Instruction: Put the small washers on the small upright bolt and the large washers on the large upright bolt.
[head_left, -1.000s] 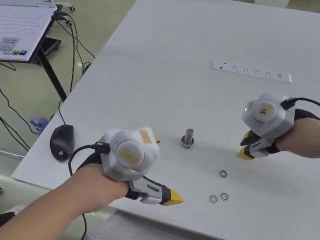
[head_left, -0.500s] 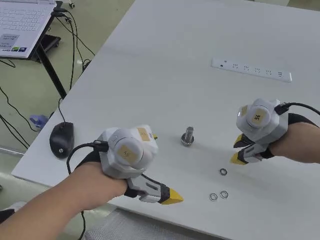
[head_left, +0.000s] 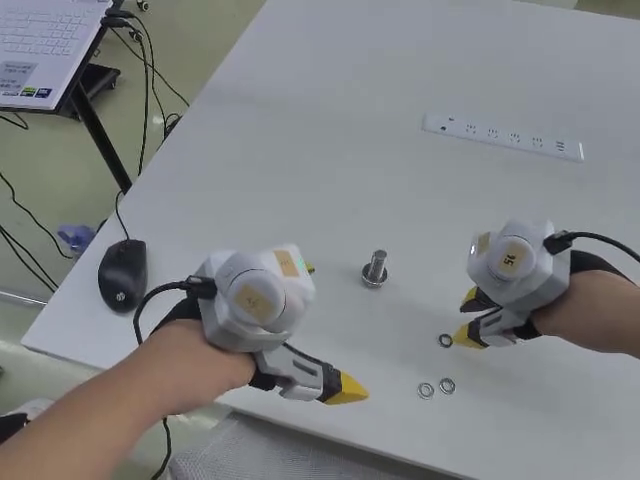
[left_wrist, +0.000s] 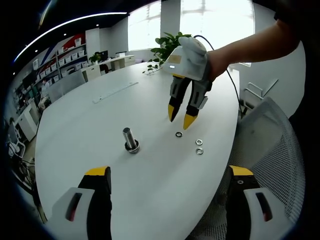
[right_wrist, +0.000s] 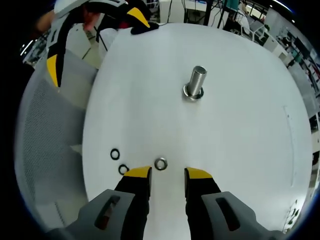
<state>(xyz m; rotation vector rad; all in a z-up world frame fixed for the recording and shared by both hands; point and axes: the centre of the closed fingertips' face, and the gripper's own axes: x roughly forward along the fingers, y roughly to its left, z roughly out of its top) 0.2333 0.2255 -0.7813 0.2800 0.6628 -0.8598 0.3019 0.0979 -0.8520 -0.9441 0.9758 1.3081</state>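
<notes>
- The white table (head_left: 300, 120) holds everything, and it looks the same as a moment ago.
- The power strip (head_left: 500, 138) lies far back on it. It has not moved.
- The left gripper (left_wrist: 167, 172) waits near the front edge, about where it was a second ago. Its two fingers are spread wide apart and hold nothing.
- The right gripper (right_wrist: 168, 173) is the one that has moved. It has come down and in toward the washers. Its fingers are open just a little, with a small gap between them, and they hold nothing.
- The mouse (head_left: 122, 273) sits by the left edge, well away from the work.
- The upright bolt (head_left: 375, 270) stands on the table between the two grippers, where it stood before. There is a ring shape at its foot. I cannot tell if that is a washer or part of the bolt.
- The lone washer (right_wrist: 160, 163) lies flat on the table. It is now just in front of the right gripper's yellow tips, a bit nearer one tip than the other. It does not look touched yet.
- The two other washers (right_wrist: 115, 154) lie close together near the front edge, just beside the lone one. They have not moved.
- All three washers look about the same size to me.
- I think the right gripper is getting ready to pinch the lone washer, so the job is only starting.
- The washer is thin and flat, so it may slip away when the fingers close.
</notes>
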